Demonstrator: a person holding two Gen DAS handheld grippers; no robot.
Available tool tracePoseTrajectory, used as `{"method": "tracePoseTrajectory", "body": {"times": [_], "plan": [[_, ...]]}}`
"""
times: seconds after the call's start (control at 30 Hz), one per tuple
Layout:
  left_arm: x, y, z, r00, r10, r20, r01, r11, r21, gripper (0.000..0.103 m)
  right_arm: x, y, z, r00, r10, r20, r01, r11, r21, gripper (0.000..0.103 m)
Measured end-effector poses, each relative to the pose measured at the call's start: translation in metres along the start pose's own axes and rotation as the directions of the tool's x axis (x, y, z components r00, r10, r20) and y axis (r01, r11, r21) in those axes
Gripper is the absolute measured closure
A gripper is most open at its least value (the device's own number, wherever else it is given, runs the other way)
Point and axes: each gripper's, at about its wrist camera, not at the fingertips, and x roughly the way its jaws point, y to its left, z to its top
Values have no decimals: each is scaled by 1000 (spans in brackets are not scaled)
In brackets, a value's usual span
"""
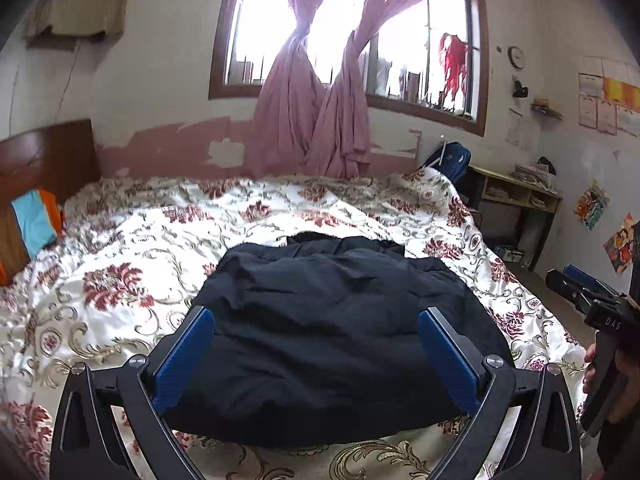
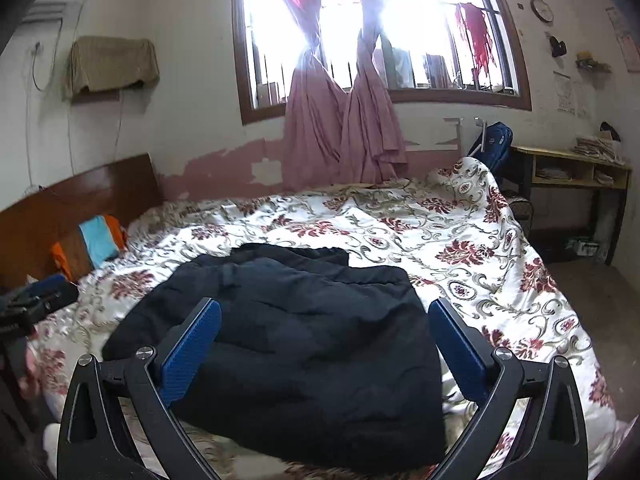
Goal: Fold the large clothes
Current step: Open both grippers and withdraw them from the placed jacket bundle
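Garment (image 1: 336,332) lies folded; only right-wrist view shows its strap (image 2: 229,274).

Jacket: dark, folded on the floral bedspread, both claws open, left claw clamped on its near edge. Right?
Not quite. In the left wrist view the left claw is open with nothing between its pads; the jacket lies free on the bedspread beyond them. The rest holds: the right claw is open too.

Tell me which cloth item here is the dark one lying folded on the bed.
The black garment on the floral quilt; the curtains are pink and hang at the window.
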Motion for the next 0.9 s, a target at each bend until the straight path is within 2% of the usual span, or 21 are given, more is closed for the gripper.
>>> {"method": "tracePoseTrajectory", "body": {"times": [0.23, 0.5, 0.9], "plan": [[-32, -12, -6, 999, 13, 53, -14, 1000, 18, 0, -32, 17, -17, 999, 19, 29, -19, 1000, 4, 2], [-66, -14, -23, 996, 8, 94, -8, 1000, -6, 0, -68, 38, -35, 997, 12, 71, -11, 1000, -14, 2], [-97, -18, -46, 995, 37, 94, -39, 999, 14, 0, -106, 62, -53, 995, 16, 99, -10, 998, -63, 2]]}}
